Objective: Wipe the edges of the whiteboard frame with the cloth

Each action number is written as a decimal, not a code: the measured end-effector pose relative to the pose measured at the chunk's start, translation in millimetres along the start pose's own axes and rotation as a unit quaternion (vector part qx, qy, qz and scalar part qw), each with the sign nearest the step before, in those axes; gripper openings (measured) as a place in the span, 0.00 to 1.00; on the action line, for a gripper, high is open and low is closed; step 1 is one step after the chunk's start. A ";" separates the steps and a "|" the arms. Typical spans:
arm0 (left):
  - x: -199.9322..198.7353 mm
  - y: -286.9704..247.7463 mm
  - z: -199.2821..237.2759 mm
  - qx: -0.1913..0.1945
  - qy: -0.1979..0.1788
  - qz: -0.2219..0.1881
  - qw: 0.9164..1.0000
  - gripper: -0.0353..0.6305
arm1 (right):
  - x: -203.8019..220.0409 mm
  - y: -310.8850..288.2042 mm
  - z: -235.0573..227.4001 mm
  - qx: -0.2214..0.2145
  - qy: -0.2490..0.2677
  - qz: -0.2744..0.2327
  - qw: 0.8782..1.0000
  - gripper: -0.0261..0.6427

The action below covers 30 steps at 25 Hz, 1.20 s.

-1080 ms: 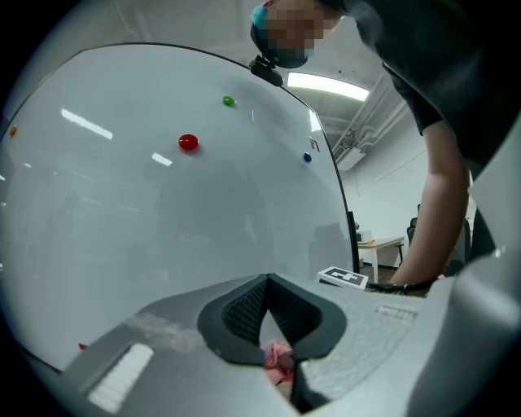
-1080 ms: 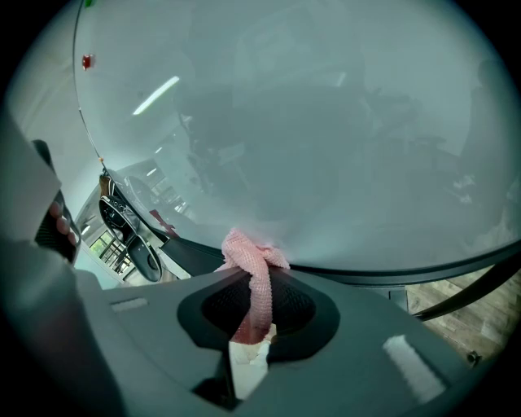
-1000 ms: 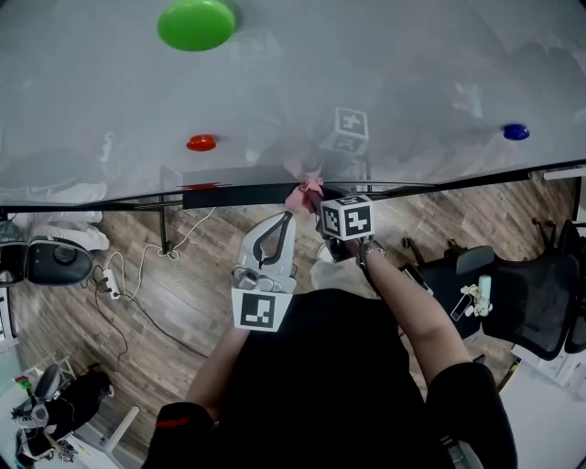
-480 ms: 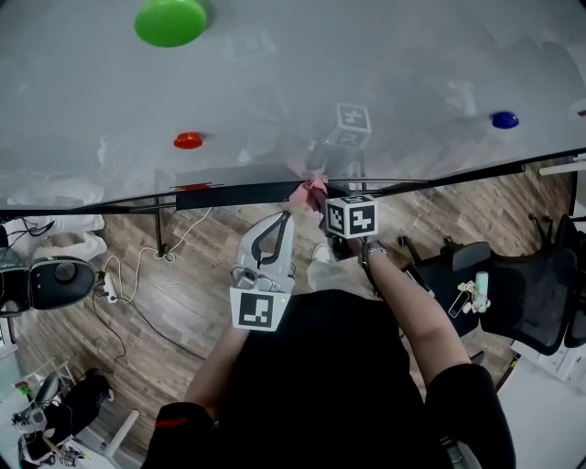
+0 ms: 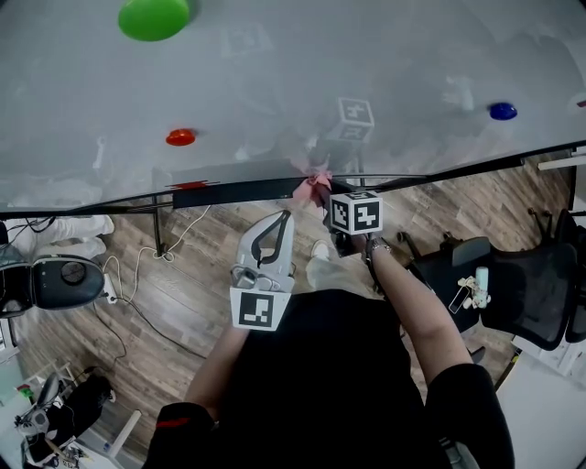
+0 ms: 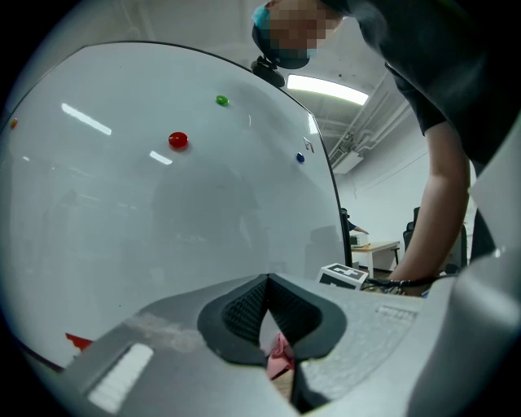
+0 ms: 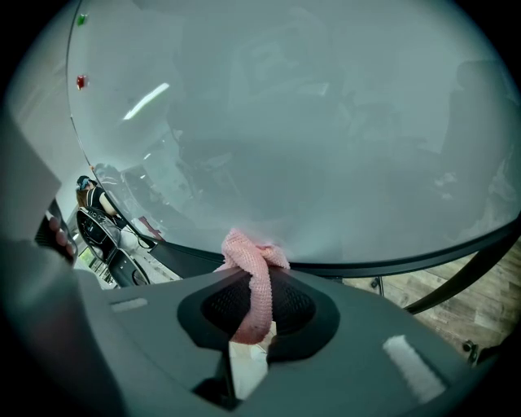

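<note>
The pink cloth sat bunched against the dark lower edge of the whiteboard frame, near the middle of the head view. The right gripper was clenched on it, the knot of fabric sticking out past the tips at 12 o'clock and touching the frame. Its marker cube lay at 4 o'clock of the cloth.

The right gripper view showed what the head view could not: a strip of cloth ran down between the two dark pads of the right gripper, while the knot met the frame, which curved off toward 3 o'clock.

The left gripper hung at 7 o'clock of the cloth, near it but apart. In its own view the left gripper had its jaws closed together with nothing gripped; a bit of pink cloth showed through the gap below the pads.

On the board, a red magnet stood at 10 o'clock of the cloth, a green magnet higher at 11 o'clock, and a blue magnet at 2 o'clock. An office chair stood on the wooden floor at 4 o'clock.
</note>
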State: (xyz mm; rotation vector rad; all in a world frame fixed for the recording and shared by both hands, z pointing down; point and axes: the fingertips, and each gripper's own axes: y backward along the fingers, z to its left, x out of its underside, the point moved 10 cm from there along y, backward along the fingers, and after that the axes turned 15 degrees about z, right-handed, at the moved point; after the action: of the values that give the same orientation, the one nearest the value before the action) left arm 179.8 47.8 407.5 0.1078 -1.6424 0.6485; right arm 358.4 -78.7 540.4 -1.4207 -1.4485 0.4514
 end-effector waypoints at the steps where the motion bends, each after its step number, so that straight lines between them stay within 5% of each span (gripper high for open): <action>1: 0.6 -0.2 0.9 0.001 0.002 0.002 1.000 0.05 | -0.3 -0.3 -0.4 0.001 0.001 0.000 1.000 0.12; 6: -5.9 -0.6 5.1 0.003 -0.032 -0.021 0.999 0.05 | 0.2 0.5 -0.5 0.002 -0.003 -0.003 1.000 0.12; 30: -11.5 -24.9 -29.8 -0.020 -0.022 -0.011 0.999 0.05 | -2.5 8.0 -26.2 -0.022 0.014 0.009 1.000 0.12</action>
State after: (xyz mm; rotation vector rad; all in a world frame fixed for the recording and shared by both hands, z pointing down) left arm 219.0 37.5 406.5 0.1128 -1.6938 0.5998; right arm 383.7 -88.8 543.7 -1.4703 -1.4326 0.4122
